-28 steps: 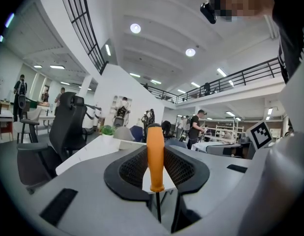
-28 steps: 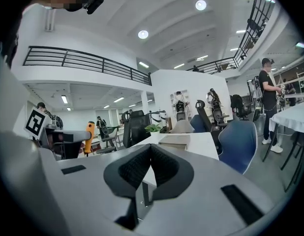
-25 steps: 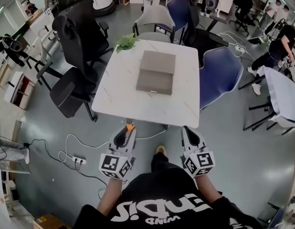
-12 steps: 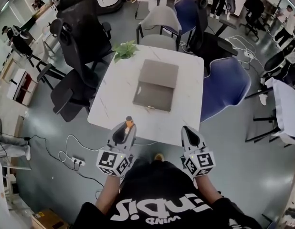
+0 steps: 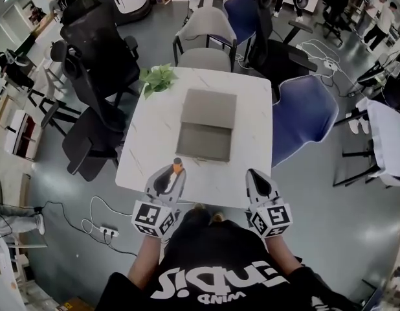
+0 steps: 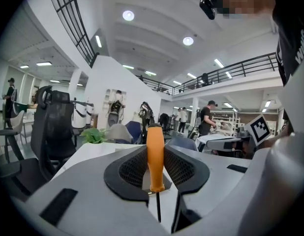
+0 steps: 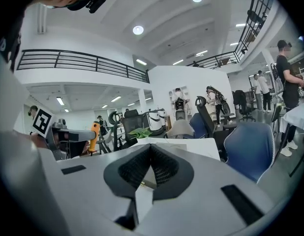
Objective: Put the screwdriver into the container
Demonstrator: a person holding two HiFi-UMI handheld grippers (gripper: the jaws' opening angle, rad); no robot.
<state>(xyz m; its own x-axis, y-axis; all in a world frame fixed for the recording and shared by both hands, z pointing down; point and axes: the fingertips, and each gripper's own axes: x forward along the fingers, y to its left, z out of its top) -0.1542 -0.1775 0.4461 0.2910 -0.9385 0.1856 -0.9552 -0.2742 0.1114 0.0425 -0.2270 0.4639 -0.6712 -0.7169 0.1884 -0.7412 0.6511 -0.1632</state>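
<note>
At the table's (image 5: 145, 149) near edge, the left gripper (image 5: 170, 177) is clamped on the upright screwdriver (image 5: 177, 166) and the right gripper (image 5: 255, 181) is pinched shut, empty. The container (image 5: 204, 142) sits farther off mid-table, so the drop-in's not done.

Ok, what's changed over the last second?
The person has walked up to the table. Both grippers were over the floor short of it, and now their tips reach its near edge. Nothing was taken or let go. The left gripper still clamps the screwdriver, handle upright. The right gripper stays shut and empty. The container and plant sit untouched.
</note>
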